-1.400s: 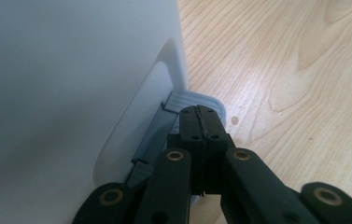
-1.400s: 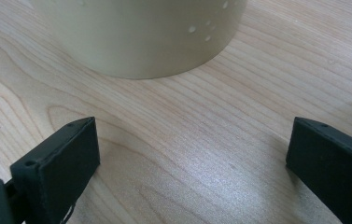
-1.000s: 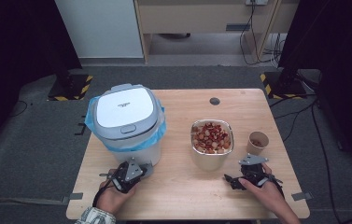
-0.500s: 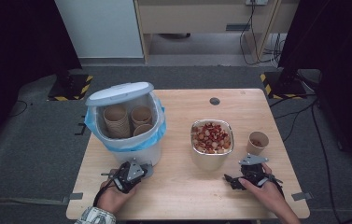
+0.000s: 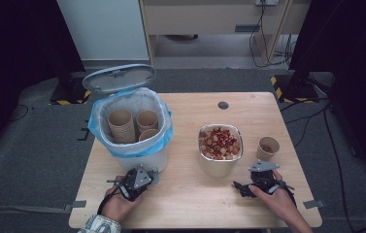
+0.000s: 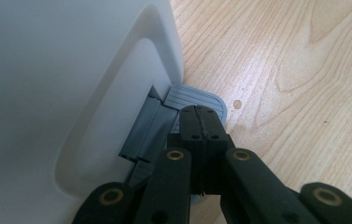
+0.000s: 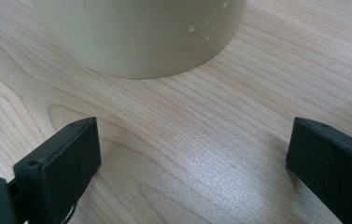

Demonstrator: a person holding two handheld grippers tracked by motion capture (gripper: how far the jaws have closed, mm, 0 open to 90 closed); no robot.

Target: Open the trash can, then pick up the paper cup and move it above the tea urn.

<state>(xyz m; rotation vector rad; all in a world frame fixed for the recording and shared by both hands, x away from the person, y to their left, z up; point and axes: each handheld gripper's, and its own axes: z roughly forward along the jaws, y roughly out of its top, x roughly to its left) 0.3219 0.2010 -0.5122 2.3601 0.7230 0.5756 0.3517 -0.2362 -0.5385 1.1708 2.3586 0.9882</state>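
Grey pedal [image 6: 197, 99] sits under the closed tips of the left gripper [image 6: 202, 122], pressed at the foot of the bin [image 5: 137, 160] just ahead. A second ago the lid [image 5: 119, 77] was down; now it stands open, showing paper cups [image 5: 134, 125] inside. Right gripper [image 5: 248, 187] rests on the bench [image 5: 190, 199], jaws wide apart and empty.

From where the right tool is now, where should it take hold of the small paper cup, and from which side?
Grip the small paper cup across its side wall below the rim, coming from the near side where the open right tool rests. It stands upright with something inside, clear of the metal bowl, so a level sideways grasp seems safest.
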